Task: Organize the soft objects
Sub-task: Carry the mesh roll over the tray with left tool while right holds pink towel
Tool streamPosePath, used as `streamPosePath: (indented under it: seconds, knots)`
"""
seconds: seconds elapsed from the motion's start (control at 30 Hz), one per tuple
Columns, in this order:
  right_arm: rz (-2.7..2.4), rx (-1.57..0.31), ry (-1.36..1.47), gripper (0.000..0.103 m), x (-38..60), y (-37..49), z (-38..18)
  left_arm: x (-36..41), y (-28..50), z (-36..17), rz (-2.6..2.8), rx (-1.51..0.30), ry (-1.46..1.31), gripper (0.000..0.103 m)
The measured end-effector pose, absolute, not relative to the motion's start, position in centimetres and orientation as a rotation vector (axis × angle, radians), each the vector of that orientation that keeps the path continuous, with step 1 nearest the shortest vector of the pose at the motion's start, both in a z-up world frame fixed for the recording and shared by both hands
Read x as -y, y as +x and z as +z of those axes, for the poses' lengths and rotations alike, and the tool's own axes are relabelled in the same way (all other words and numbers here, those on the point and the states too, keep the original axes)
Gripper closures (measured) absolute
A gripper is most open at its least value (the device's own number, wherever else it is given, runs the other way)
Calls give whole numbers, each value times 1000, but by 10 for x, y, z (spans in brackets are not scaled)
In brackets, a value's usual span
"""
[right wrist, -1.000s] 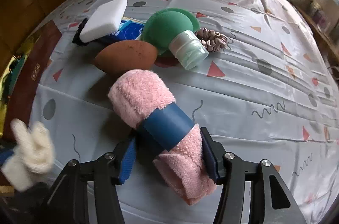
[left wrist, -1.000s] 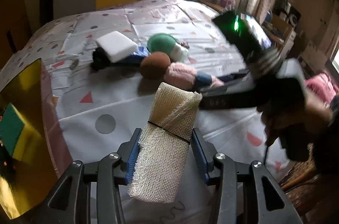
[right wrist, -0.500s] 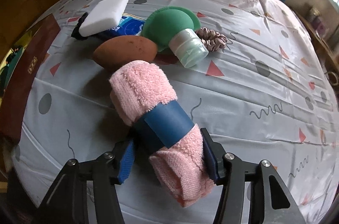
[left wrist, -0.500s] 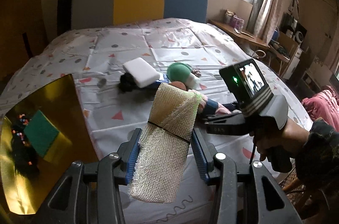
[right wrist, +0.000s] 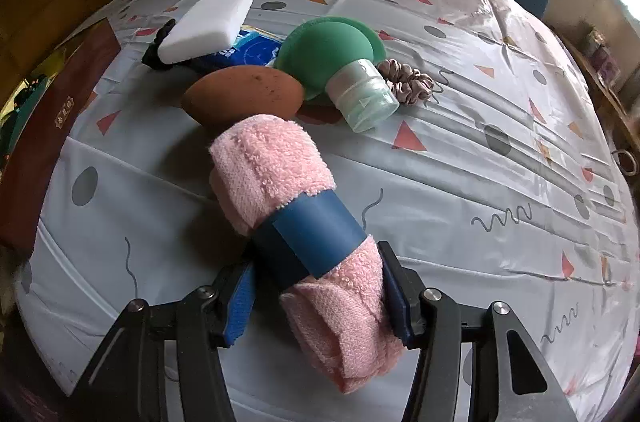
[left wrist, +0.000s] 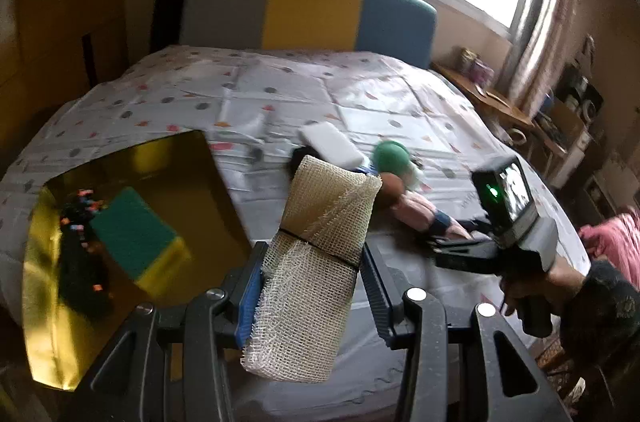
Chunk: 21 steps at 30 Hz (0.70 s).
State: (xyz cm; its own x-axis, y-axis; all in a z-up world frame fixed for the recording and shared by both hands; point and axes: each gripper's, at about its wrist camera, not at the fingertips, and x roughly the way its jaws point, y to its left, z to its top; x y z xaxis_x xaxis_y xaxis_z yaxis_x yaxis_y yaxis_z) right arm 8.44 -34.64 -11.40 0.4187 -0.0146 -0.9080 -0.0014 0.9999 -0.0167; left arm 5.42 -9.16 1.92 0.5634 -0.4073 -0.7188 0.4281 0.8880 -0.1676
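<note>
Left gripper (left wrist: 310, 292): clamped on cream mesh roll (left wrist: 316, 270), held above the bed's (left wrist: 280, 94) near edge. Right gripper (right wrist: 316, 296): closed around pink towel roll (right wrist: 292, 222). Its view alone showed the scrunchie (right wrist: 406, 86); left view alone, the gold box's (left wrist: 188, 190) green sponge (left wrist: 132, 230).

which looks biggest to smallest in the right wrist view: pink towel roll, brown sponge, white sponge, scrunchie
1. pink towel roll, though nearest the camera
2-3. brown sponge and white sponge, too alike to rank
4. scrunchie
</note>
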Motion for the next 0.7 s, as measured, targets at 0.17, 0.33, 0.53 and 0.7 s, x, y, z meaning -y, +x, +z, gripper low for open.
streamPosePath:
  seconds: [0.17, 0.33, 0.53, 0.7]
  knots:
    - [-6, -1138, -24, 47, 345, 83, -114, 39, 65, 19, -396, -857, -60, 57]
    - [-5, -1139, -30, 47, 344, 84, -114, -21, 71, 10, -253, -882, -104, 57]
    - [-4, -1138, -41, 47, 343, 84, -112, -87, 84, -11, -74, -936, -193, 57]
    - [-4, -1138, -41, 47, 344, 84, -112, -106, 94, -35, -12, -986, -232, 56]
